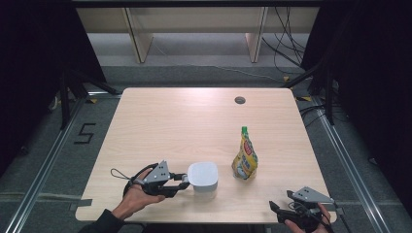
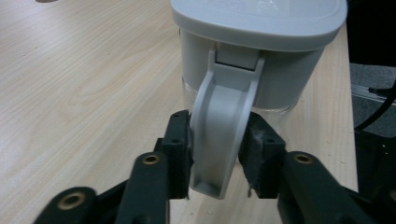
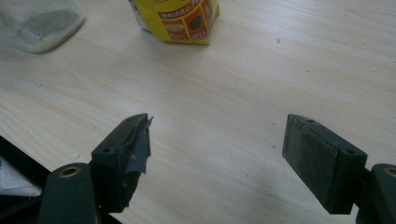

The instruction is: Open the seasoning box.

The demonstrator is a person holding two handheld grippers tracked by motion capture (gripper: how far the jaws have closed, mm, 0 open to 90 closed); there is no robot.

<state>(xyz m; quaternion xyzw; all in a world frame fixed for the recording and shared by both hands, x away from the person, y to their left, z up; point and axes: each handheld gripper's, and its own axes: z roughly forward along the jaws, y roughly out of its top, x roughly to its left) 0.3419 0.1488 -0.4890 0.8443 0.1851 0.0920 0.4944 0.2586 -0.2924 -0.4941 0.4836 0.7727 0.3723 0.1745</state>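
Jug handle (image 2: 223, 140), grey plastic, pressed from both sides by the pads (image 2: 257, 154) of the left gripper (image 1: 180, 181), at the near left of the wooden table (image 1: 160, 121); jug (image 1: 203, 177) itself grey-lidded, clear-walled, upright on the tabletop, just right of the left hand (image 1: 138, 191). Right gripper (image 1: 278, 208) at the near right edge, jaws spread wide over bare wood, nothing between them. Farther back, yellow green-capped pouch (image 1: 245, 158) upright, near the jug's right but apart from it; round cable hole (image 1: 239, 100) toward the far edge.
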